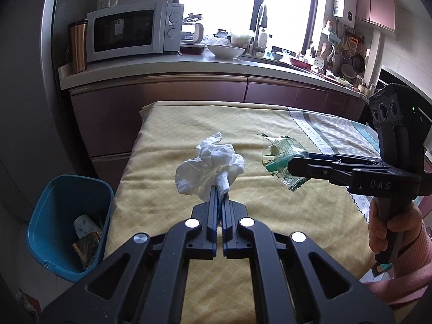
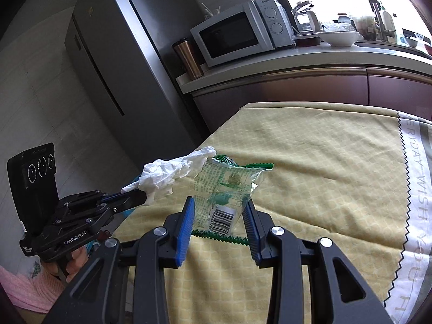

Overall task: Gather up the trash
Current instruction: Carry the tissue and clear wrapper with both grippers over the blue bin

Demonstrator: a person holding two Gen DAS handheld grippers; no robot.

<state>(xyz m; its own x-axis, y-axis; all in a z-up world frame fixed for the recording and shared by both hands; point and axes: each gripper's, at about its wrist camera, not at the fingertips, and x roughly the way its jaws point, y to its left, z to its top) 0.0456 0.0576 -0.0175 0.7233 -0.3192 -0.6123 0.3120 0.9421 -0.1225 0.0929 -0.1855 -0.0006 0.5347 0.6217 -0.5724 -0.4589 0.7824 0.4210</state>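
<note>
Setting: kitchen, table (image 1: pixel 270 124) under a yellow quilted cloth, counter with microwave (image 1: pixel 135 31) running behind it.
Left tongs (image 1: pixel 220 189): fully closed, pinching a twisted tail of the crumpled white tissue (image 1: pixel 208 164); the wad is hanging off the tips, lifted above the cloth.
Right tongs (image 2: pixel 217 213): partly open, blue pads (image 2: pixel 186 221) pressing both sides of the clear green-printed wrapper (image 2: pixel 226 189); it is standing up from the tips, barcode end nearest the camera.
Bin (image 1: pixel 67 224): blue, on the floor off the table's left edge, below and left of the left tongs, some trash already inside.
Key relation: bin is lying leftward of both tongs; left tongs nearer, right tongs farther, on the far side of the left ones.
Judged next: both loads likely going left and down over the bin rim.
</note>
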